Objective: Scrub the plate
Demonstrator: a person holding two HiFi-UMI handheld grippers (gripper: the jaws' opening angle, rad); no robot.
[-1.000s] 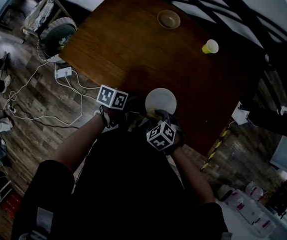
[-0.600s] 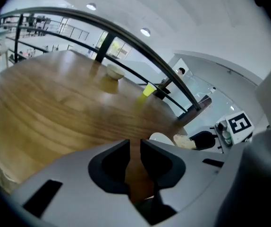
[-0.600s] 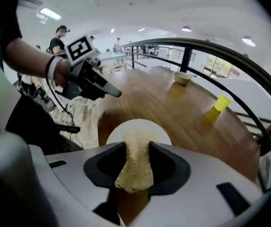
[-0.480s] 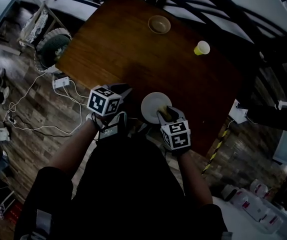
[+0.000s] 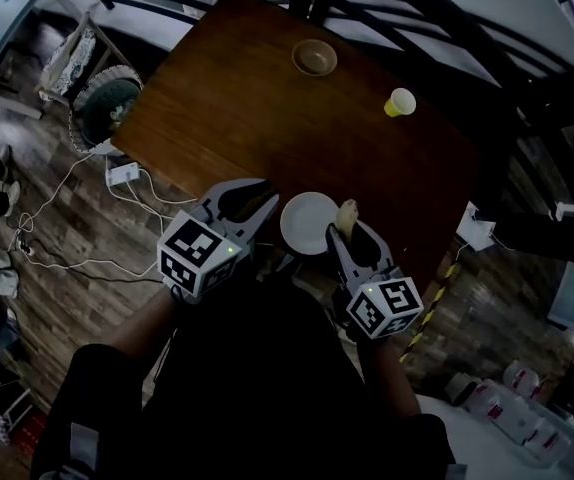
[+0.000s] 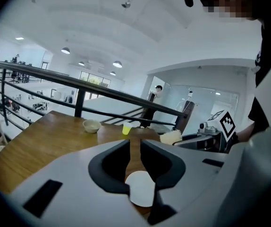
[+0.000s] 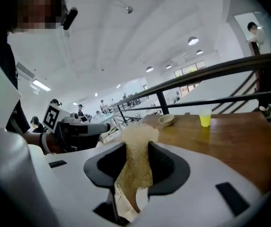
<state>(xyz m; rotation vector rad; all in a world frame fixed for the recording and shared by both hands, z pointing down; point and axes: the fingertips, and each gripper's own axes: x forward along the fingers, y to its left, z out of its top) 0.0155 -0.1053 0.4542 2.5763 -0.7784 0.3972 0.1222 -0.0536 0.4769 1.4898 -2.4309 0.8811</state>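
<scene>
A white plate lies on the brown table near its front edge. My left gripper hovers just left of the plate, apart from its rim, jaws a narrow gap apart and holding nothing. In the left gripper view the plate shows below the left gripper. My right gripper is at the plate's right edge, shut on a yellowish sponge. The sponge stands up between the jaws of the right gripper in the right gripper view.
A tan bowl and a yellow cup stand at the table's far side. A black railing runs behind the table. Cables and a tyre lie on the floor to the left.
Both grippers have drawn back and up from the plate. The left one has come off the plate's rim, and the sponge has lifted off the plate's surface to its right edge.
</scene>
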